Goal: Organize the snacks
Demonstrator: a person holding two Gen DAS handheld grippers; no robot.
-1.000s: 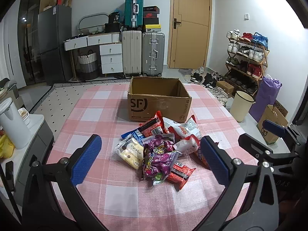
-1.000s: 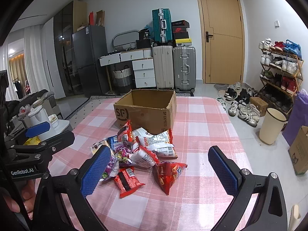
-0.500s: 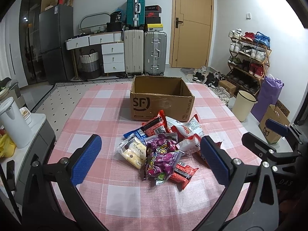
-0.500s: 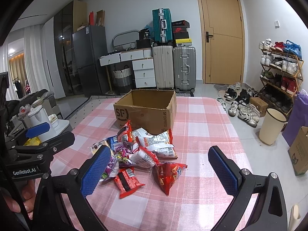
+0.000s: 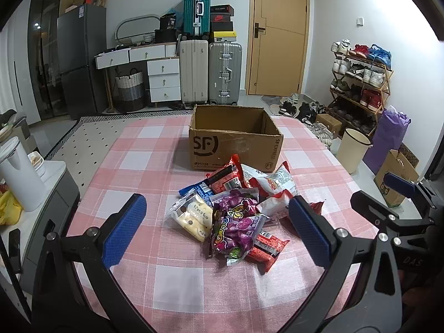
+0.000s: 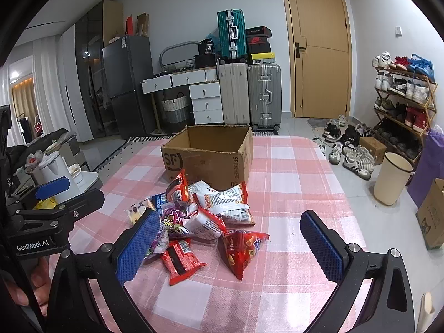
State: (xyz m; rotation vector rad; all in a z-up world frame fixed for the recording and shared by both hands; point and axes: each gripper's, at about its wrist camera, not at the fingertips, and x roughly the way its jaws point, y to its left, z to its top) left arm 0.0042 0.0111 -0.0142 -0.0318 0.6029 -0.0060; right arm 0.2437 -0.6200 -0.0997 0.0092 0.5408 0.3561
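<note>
A pile of snack packets (image 5: 236,208) lies on the pink checked tablecloth (image 5: 155,161), in front of an open, empty cardboard box (image 5: 234,138). The pile holds a purple candy bag (image 5: 236,222), a yellow-white bun packet (image 5: 191,216) and red packets (image 5: 266,247). In the right wrist view the pile (image 6: 199,216) has a red triangular bag (image 6: 241,247) nearest, with the box (image 6: 208,155) behind. My left gripper (image 5: 216,230) is open and empty above the near side of the pile. My right gripper (image 6: 230,244) is open and empty, to the right of the left one.
A white kettle (image 5: 16,177) stands on a side unit left of the table. Right of the table on the floor are a cream bin (image 5: 352,149), a purple bag (image 5: 388,138), a paper bag and a shoe rack (image 5: 358,83). Suitcases and drawers stand at the back wall.
The left gripper has drifted slightly, so the box and pile sit a little further right and lower in its view. The right gripper has hardly moved. Both stay open.
</note>
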